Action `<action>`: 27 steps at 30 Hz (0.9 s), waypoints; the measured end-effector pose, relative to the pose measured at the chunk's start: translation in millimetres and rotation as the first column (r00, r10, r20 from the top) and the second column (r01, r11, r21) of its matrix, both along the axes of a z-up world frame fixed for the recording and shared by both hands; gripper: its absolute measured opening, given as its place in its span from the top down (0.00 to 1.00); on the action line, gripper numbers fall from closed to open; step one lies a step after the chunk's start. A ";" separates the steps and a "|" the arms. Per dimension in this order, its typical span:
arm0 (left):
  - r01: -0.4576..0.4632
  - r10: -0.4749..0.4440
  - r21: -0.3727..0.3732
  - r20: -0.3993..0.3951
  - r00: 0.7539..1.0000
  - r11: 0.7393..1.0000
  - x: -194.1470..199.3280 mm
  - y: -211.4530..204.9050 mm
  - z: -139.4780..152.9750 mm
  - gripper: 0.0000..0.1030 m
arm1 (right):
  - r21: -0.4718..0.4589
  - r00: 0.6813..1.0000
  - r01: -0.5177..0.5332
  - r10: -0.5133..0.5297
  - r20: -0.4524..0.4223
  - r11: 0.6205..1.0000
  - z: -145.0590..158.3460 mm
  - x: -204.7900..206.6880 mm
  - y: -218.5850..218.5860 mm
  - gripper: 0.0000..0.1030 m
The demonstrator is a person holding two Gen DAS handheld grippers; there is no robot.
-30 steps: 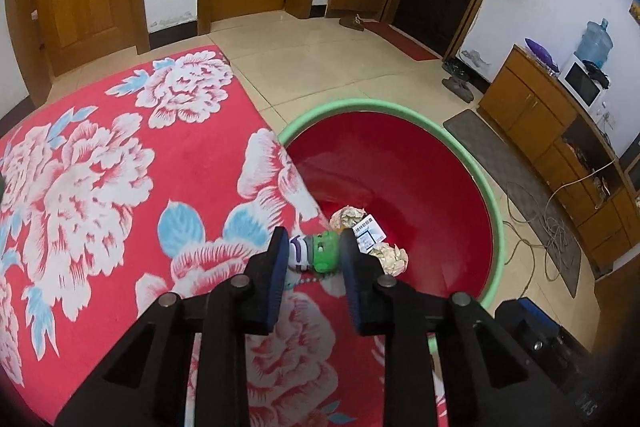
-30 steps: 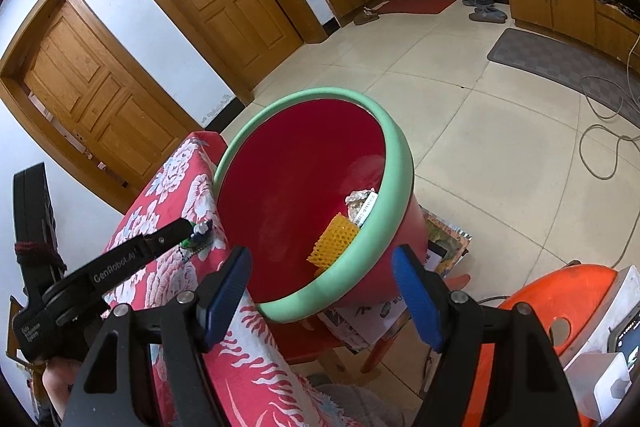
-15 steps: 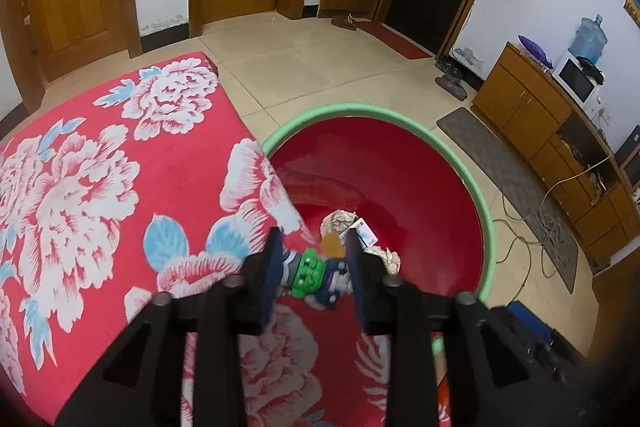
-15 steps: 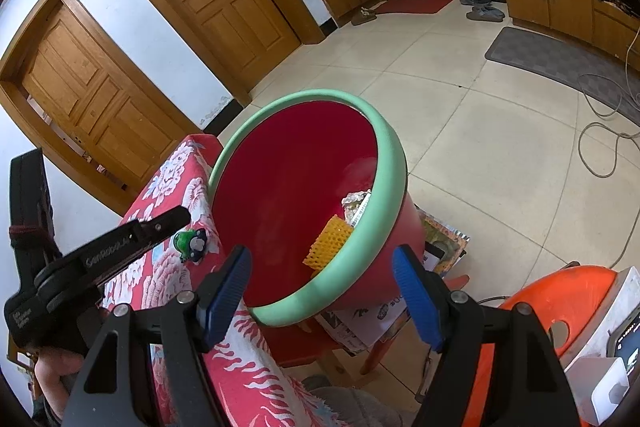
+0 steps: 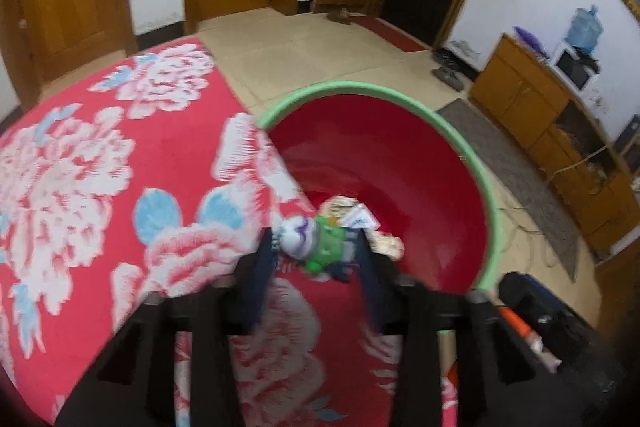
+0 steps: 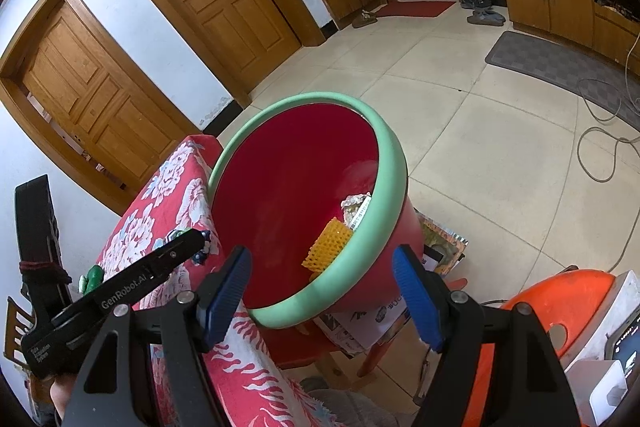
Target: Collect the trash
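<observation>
A small green, white and purple toy figure (image 5: 316, 247) sits between the fingers of my left gripper (image 5: 314, 261), right at the edge of the red floral tablecloth (image 5: 100, 167). The jaws are closing and both pads touch the toy; the view is blurred. Just beyond it stands the red bin with a green rim (image 5: 400, 99), holding crumpled paper (image 5: 344, 207) and a yellow mesh piece (image 6: 330, 243). My right gripper (image 6: 320, 291) hangs open above the near bin rim (image 6: 392, 155), gripping nothing. The left gripper's finger (image 6: 176, 255) shows in the right wrist view.
An orange stool (image 6: 560, 299) and a white device (image 6: 608, 387) are at the lower right. Papers lie under the bin. Cables (image 6: 600, 147) trail over the tiled floor by a grey mat. Wooden cabinets (image 5: 540, 107) line the right wall. Another green object (image 6: 90, 277) lies on the cloth.
The left jaws widened a little, then narrowed again, and the toy turned between them. The left view has tilted slightly and is now blurred. The right gripper kept still.
</observation>
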State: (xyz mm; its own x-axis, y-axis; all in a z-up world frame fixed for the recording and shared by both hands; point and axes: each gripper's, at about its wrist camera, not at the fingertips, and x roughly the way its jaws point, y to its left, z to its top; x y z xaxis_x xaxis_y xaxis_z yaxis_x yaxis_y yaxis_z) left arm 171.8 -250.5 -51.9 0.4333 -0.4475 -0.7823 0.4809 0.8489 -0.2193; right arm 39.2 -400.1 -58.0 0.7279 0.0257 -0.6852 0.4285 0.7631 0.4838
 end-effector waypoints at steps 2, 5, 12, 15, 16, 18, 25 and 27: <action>0.009 -0.009 0.009 0.009 1.000 1.000 0.7 -5.2 1.1 0.73 | 0.001 1.000 -0.002 0.002 -0.002 1.000 0.3 -0.1 0.3 0.27; 0.026 -0.026 -0.012 0.005 1.000 1.000 4.9 -13.0 3.7 0.80 | -0.001 1.000 -0.001 0.001 -0.002 1.000 0.8 0.2 0.7 0.27; 0.029 -0.029 -0.024 0.012 1.000 0.999 21.7 -31.2 15.0 0.66 | -0.006 1.000 0.004 -0.004 -0.011 1.000 1.4 2.7 -0.8 0.27; 0.007 -0.005 -0.028 0.038 0.999 1.000 18.9 -25.5 22.1 0.53 | -0.007 1.000 0.008 -0.008 -0.011 1.000 2.9 2.4 -1.8 0.27; 0.003 -0.002 -0.028 0.045 0.999 1.000 17.5 -23.1 24.1 0.52 | -0.009 1.000 0.008 -0.008 -0.009 1.000 3.8 1.6 -1.7 0.27; -0.009 0.010 -0.020 0.053 0.999 1.000 14.0 -17.2 28.1 0.52 | -0.014 1.000 0.004 -0.004 -0.005 1.000 6.8 0.0 -0.5 0.27; -0.097 0.098 -0.027 0.057 0.994 0.995 -7.9 21.9 42.1 0.41 | -0.043 0.999 -0.026 0.027 0.027 0.999 23.7 -8.8 14.5 0.27; -0.126 0.126 -0.014 0.073 0.989 0.992 -16.6 36.7 47.9 0.41 | -0.052 0.999 -0.036 0.037 0.032 0.998 28.5 -11.1 20.1 0.26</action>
State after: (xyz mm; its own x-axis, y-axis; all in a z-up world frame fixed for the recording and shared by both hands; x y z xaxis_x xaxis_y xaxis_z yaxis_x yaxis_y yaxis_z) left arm 155.2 -213.7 -4.0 0.5426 -0.3926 -0.7426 0.3853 0.9019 -0.1953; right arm 28.1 -380.0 -29.5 0.7494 0.0180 -0.6619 0.3844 0.8021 0.4570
